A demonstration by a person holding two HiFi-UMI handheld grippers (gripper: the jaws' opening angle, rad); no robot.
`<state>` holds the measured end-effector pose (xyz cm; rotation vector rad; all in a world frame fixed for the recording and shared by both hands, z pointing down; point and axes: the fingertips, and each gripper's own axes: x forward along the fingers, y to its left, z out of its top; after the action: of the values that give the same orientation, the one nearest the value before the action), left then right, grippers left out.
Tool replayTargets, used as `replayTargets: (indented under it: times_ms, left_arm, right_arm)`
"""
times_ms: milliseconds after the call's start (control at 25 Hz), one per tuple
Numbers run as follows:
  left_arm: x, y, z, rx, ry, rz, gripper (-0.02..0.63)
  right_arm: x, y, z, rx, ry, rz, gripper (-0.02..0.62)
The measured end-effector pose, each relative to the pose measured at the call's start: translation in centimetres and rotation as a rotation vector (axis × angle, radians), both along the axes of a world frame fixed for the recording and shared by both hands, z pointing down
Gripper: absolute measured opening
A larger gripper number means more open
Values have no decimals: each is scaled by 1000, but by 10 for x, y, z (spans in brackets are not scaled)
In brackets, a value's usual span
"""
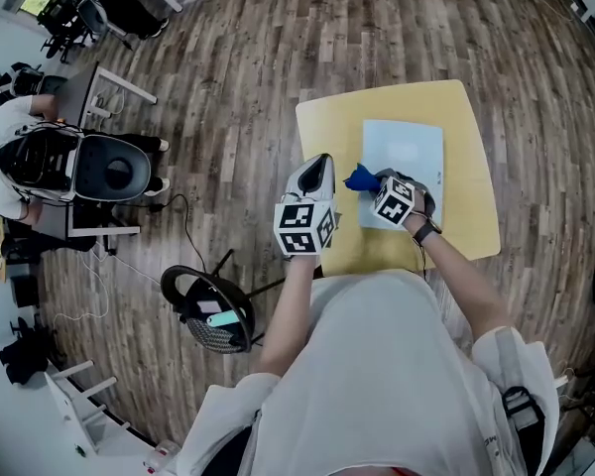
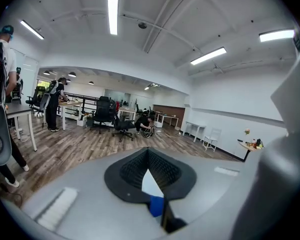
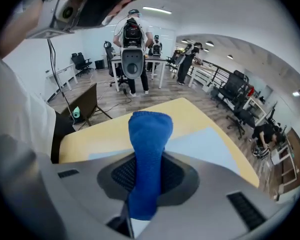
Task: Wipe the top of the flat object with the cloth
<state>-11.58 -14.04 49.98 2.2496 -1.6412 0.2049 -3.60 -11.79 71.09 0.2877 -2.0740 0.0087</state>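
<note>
A pale blue flat sheet (image 1: pixel 409 152) lies on the yellow table (image 1: pixel 471 127). My right gripper (image 1: pixel 376 180) is shut on a blue cloth (image 1: pixel 359 178), held over the sheet's near left part. In the right gripper view the cloth (image 3: pixel 150 129) sticks up from between the fingers, with the sheet (image 3: pixel 205 144) and the table (image 3: pixel 102 131) behind it. My left gripper (image 1: pixel 321 163) hovers over the table's left edge, apart from the sheet, its jaws together and empty. The left gripper view shows its dark pads (image 2: pixel 135 171) meeting, with the room beyond.
A black stool with a mesh seat (image 1: pixel 211 317) stands on the wood floor left of me. A person with a backpack (image 1: pixel 40 159) sits at a desk at far left. Cables (image 1: pixel 109 266) lie on the floor. More desks and chairs (image 2: pixel 110 116) stand further off.
</note>
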Motion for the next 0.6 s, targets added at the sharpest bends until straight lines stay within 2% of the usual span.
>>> replayTargets:
  times_ms: [120, 280, 440, 600]
  left_arm:
    - [-1, 6, 0, 1, -3, -8, 5]
    - [-2, 7, -4, 9, 19, -11, 5]
    - [9, 5, -5, 18, 27, 12, 5]
    - [25, 4, 1, 1, 35, 49, 5]
  right_arm:
    - [-22, 6, 14, 18, 29, -46, 83]
    - [-19, 6, 20, 44, 38, -51, 83]
    - [20, 8, 23, 38, 63, -3, 83]
    - [83, 10, 25, 28, 105, 108, 83]
